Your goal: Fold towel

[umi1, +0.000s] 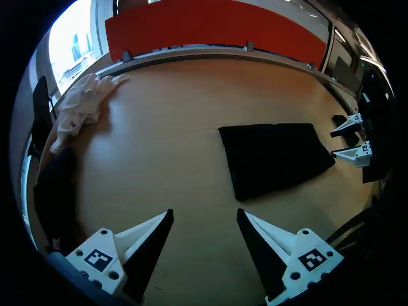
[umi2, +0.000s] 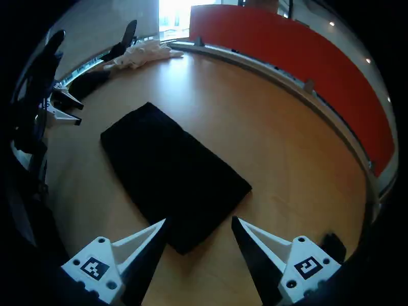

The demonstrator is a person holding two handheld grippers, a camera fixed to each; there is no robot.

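the black towel (umi2: 173, 178) lies flat as a folded rectangle on the wooden table (umi1: 168, 153). the left gripper (umi1: 204, 211) sits just short of the towel's near edge, its fingers spread wide and empty. the right gripper (umi2: 199, 219) is at the towel's narrow end, fingers also apart, gripping nothing. a crumpled white cloth (umi1: 81, 104) lies well beyond the towel, near the red partition (umi1: 214, 25).

A wooden table (umi1: 168, 143) fills the middle of the left gripper view. A red panel (umi1: 214, 25) stands along its far edge at the top, above a grey rail (umi1: 204, 52). A crumpled white cloth (umi1: 81, 104) lies on the table at upper left, beneath a bright window (umi1: 71, 41). A dark chair (umi1: 41, 112) stands at the left edge.
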